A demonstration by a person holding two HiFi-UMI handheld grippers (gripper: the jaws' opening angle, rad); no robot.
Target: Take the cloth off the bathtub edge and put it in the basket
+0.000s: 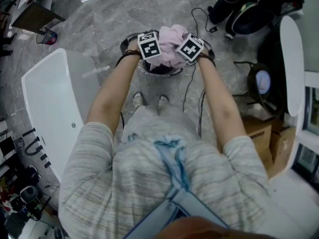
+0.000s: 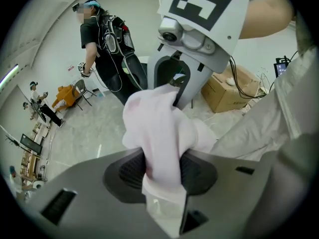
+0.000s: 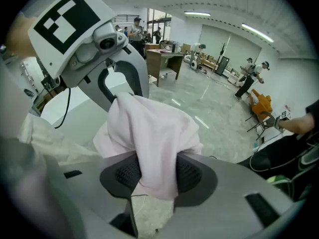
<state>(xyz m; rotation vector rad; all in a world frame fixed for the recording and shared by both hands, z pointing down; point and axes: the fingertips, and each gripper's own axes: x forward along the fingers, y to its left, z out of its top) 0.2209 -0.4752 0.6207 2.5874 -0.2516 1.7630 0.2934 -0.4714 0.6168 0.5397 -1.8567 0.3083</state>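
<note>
Our left gripper (image 2: pixel 163 171) and right gripper (image 3: pixel 157 176) both have their fingers clamped on the soft, crumpled pink cloth (image 1: pixel 169 46), bunched just above the round dark basket (image 1: pixel 147 71). If we release off-centre, the limp fabric may drape over the rim or slip onto the polished stone floor (image 1: pixel 124 9).

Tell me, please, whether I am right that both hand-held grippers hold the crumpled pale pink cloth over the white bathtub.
Not quite: the left hand-held gripper and right hand-held gripper hold the crumpled pale pink cloth over the dark round basket, beside the white bathtub, as the head view shows.
</note>
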